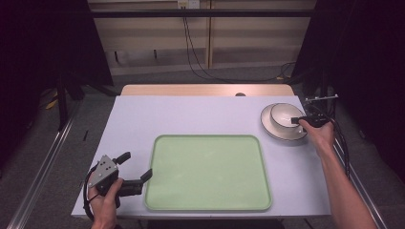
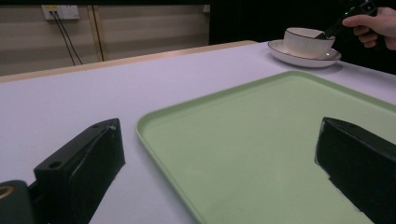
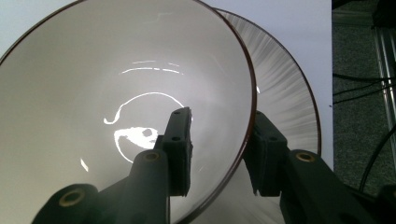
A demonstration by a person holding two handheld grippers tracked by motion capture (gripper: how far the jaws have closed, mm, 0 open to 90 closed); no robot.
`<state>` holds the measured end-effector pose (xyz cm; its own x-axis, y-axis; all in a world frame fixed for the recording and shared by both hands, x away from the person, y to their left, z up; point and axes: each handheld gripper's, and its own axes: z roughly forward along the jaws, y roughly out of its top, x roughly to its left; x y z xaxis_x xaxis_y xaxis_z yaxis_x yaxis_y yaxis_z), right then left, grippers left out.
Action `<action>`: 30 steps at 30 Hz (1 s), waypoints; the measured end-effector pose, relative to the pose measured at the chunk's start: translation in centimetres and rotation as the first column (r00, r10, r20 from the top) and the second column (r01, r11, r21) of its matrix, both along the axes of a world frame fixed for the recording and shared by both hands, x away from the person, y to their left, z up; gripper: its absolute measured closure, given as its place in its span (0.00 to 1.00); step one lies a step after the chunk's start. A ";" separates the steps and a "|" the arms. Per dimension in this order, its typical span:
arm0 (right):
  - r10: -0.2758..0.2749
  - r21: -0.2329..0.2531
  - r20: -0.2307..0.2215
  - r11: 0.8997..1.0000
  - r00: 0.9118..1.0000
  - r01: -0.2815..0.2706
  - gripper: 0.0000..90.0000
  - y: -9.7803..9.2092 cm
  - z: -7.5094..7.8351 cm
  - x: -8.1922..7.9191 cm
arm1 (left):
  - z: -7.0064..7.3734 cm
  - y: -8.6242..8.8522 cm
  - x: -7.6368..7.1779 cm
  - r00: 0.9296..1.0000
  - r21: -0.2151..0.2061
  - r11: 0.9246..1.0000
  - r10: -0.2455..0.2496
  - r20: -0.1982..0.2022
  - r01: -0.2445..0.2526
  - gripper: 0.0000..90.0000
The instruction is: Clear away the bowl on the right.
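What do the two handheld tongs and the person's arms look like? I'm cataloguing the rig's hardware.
Both tongs are black with two blocky jaws. The left tongs carry a grey three-cornered plate with small holes on top, and a black cable loops from their rear. The right tongs trail a black cable off the table's edge; their jaw arms show round brass-coloured bushings and small screw holes. Both forearms are bare, with no sleeves visible.

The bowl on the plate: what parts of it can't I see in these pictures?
- In the right gripper view, the bowl's left and bottom rim run past the picture's edges.
- There the right hand-held gripper straddles the rim; whether its jaws already press the wall cannot be told.
- The plate under it is mostly hidden by the bowl.
- In the high view, the bowl's pattern is too small to read.
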<state>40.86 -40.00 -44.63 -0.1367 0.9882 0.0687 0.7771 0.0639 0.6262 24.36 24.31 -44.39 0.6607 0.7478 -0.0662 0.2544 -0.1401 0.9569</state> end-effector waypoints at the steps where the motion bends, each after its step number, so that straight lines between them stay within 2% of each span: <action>1: -0.004 -0.005 0.002 1.000 1.000 0.004 0.73 0.1 0.0 0.1 | 0.0 0.0 0.0 1.000 0.002 1.000 -0.001 0.000 0.001 0.02; 3: -0.007 -0.010 -0.003 1.000 1.000 0.007 0.75 0.1 -0.1 0.1 | 0.0 0.0 0.0 1.000 0.003 1.000 -0.002 -0.002 0.002 0.02; 4: -0.015 -0.001 0.000 1.000 1.000 0.015 0.81 0.0 -0.1 0.3 | 0.0 0.0 0.0 1.000 0.007 1.000 0.002 0.001 -0.002 0.02; 6: -0.026 0.006 -0.009 1.000 1.000 0.026 0.87 0.1 -0.1 0.4 | 0.1 0.0 -0.1 1.000 -0.003 1.000 0.004 0.003 -0.004 0.02; 12: -0.007 0.024 0.003 1.000 1.000 0.007 0.90 0.2 -0.2 0.7 | 0.1 0.0 -0.1 1.000 0.001 1.000 -0.003 0.006 0.003 0.02; 13: -0.019 0.046 0.005 0.999 1.000 0.019 0.92 0.1 -0.1 0.6 | 0.1 0.0 -0.1 1.000 -0.005 1.000 0.002 0.006 -0.002 0.02; 26: -0.038 0.081 0.014 0.996 0.999 0.037 0.92 -0.2 -0.2 0.6 | 0.1 0.1 -0.1 1.000 0.000 1.000 0.001 0.004 -0.001 0.02; 27: -0.039 0.104 0.010 0.994 0.999 0.038 0.92 -0.3 -0.2 0.5 | 0.1 0.1 -0.1 1.000 -0.002 1.000 0.000 0.005 0.000 0.02; 29: -0.047 0.115 0.001 0.992 0.999 0.047 0.92 -0.3 -0.1 0.5 | 0.1 0.1 -0.1 1.000 0.001 1.000 0.001 0.004 -0.001 0.02; 30: -0.050 0.109 0.015 0.993 0.999 0.048 0.92 -0.3 0.0 0.4 | 0.1 0.1 -0.1 1.000 -0.002 1.000 -0.002 0.004 0.002 0.02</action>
